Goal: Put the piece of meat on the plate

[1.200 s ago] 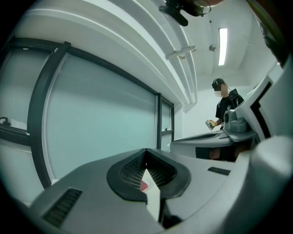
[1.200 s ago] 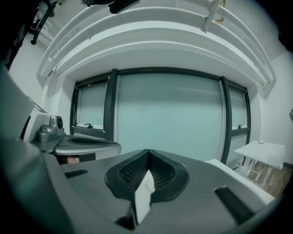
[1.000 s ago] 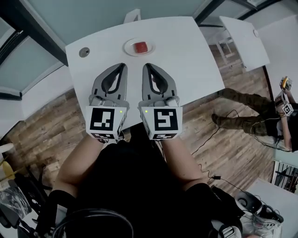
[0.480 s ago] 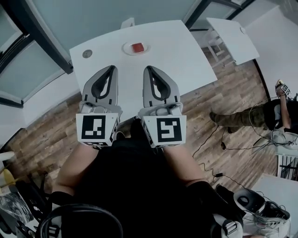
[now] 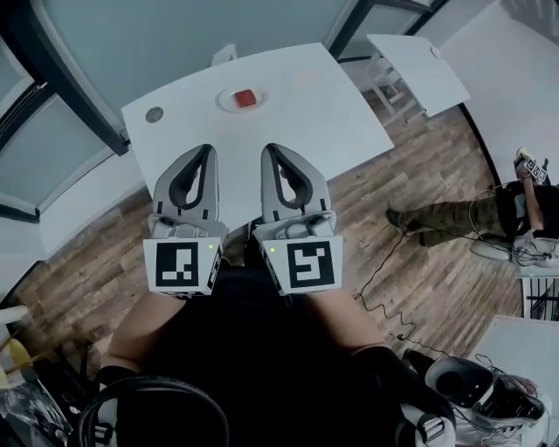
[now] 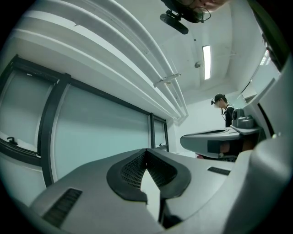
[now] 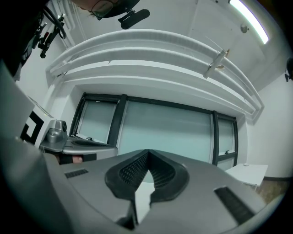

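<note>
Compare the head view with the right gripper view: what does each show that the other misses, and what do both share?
Head view only: the plate with the meat on it. Right gripper view only: the ceiling light. Both: the right gripper, shut with nothing in it, the left gripper beside it, and the glass wall.

Grey left gripper, grey right gripper, each with 1 black-and-white marker cube, small green light, black top
</note>
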`<move>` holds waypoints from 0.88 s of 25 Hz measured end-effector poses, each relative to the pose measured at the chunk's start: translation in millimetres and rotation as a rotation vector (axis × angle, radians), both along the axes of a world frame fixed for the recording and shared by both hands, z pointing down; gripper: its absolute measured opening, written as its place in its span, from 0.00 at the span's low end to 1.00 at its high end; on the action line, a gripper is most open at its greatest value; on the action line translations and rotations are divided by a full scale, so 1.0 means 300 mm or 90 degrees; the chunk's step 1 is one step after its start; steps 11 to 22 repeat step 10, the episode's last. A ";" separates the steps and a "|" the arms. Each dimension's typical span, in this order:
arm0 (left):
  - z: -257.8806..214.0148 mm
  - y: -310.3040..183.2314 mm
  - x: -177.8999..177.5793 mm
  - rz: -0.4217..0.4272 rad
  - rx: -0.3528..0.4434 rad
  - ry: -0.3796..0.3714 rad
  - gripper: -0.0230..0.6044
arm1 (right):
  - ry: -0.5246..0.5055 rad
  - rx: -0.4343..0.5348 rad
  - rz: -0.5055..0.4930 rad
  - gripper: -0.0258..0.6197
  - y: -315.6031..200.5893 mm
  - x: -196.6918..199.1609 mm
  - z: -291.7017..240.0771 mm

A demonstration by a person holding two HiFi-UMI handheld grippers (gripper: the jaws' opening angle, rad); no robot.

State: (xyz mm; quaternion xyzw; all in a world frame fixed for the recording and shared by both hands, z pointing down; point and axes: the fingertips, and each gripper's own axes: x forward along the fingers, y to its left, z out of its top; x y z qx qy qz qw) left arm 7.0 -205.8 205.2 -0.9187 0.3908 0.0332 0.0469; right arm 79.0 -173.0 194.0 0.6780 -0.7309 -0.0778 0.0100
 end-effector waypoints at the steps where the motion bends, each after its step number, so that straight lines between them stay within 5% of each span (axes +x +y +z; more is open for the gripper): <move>1: -0.001 0.006 -0.003 0.003 0.001 0.001 0.04 | 0.001 0.003 0.003 0.04 0.006 -0.005 -0.004; 22: 0.033 0.034 -0.045 -0.002 -0.023 0.012 0.04 | 0.016 -0.029 -0.020 0.04 0.027 -0.069 0.039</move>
